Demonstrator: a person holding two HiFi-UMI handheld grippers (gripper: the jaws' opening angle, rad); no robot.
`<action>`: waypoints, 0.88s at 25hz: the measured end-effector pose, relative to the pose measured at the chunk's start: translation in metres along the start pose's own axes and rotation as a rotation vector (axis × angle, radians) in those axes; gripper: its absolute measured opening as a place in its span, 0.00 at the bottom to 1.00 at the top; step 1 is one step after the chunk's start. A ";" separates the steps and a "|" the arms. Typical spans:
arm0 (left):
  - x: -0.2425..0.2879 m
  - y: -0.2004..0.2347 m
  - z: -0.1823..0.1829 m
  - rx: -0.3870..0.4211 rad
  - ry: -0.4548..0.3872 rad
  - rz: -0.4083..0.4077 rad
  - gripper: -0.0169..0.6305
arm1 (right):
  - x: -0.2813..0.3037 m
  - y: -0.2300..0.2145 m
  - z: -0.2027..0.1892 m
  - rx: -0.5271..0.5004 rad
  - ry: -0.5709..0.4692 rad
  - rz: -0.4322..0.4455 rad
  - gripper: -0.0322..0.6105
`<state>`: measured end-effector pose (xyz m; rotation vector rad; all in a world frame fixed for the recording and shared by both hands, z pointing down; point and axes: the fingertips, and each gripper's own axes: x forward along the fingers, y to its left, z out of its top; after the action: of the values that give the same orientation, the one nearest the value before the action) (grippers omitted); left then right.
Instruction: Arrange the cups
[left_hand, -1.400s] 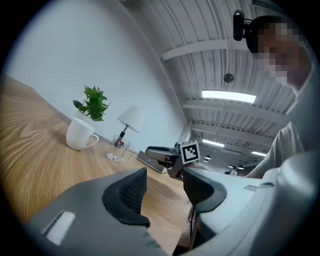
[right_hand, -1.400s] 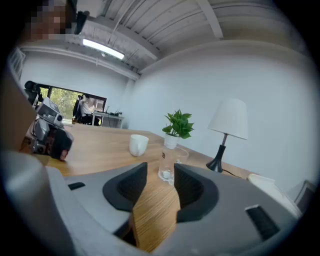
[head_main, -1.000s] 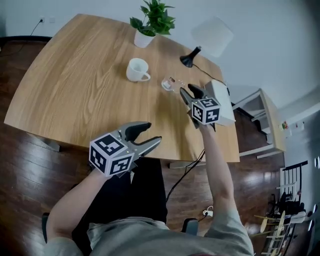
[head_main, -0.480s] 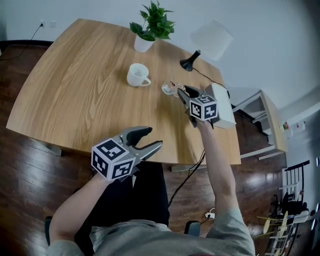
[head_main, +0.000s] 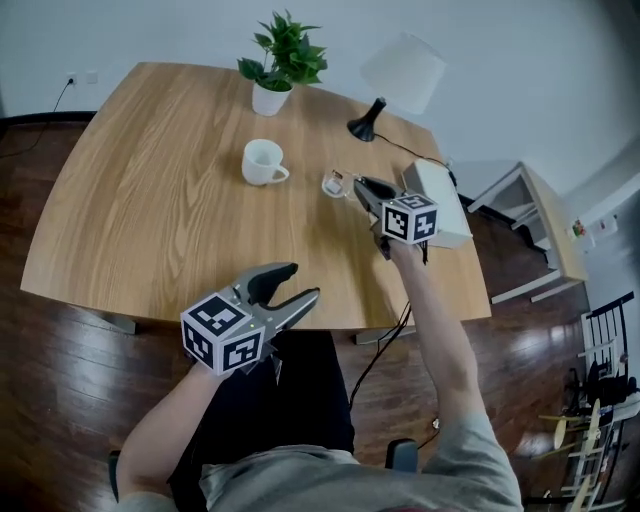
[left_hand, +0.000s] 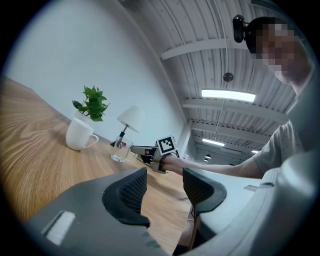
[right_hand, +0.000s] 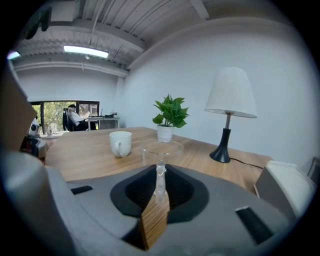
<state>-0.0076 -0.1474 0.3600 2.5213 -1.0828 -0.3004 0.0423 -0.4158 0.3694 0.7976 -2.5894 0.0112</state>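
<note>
A small clear glass cup (head_main: 333, 183) stands on the wooden table (head_main: 150, 200), right of centre. My right gripper (head_main: 358, 188) reaches it from the right, its jaws closing tight, and the pads press on the cup's clear handle (right_hand: 159, 175); the cup's rim (right_hand: 162, 146) shows just beyond. A white mug (head_main: 263, 162) stands to the left of the glass cup, its handle turned toward it; the mug (right_hand: 120, 143) is also in the right gripper view. My left gripper (head_main: 290, 285) hangs open and empty over the table's near edge, pointing level at the mug (left_hand: 80, 134) and the glass cup (left_hand: 120, 150).
At the table's far edge stand a potted plant (head_main: 275, 70) and a lamp (head_main: 395, 80) with a white shade. A white box (head_main: 435, 205) lies at the right edge, beside my right hand. A cord runs from the lamp toward the box.
My right gripper's jaws have gone from wide open beside the glass cup to shut on its handle, with a slight roll. The left gripper has kept still.
</note>
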 end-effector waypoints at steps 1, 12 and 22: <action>-0.001 0.000 0.000 0.000 0.000 0.000 0.39 | -0.005 -0.003 0.000 0.025 -0.015 -0.003 0.16; 0.002 0.003 0.001 0.013 0.006 0.015 0.39 | -0.111 -0.127 0.031 0.160 -0.188 -0.199 0.16; 0.001 0.003 0.000 0.022 0.017 0.013 0.39 | -0.166 -0.264 -0.023 0.227 -0.070 -0.462 0.16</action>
<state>-0.0091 -0.1498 0.3613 2.5303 -1.1006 -0.2640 0.3170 -0.5437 0.2926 1.4855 -2.4319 0.1439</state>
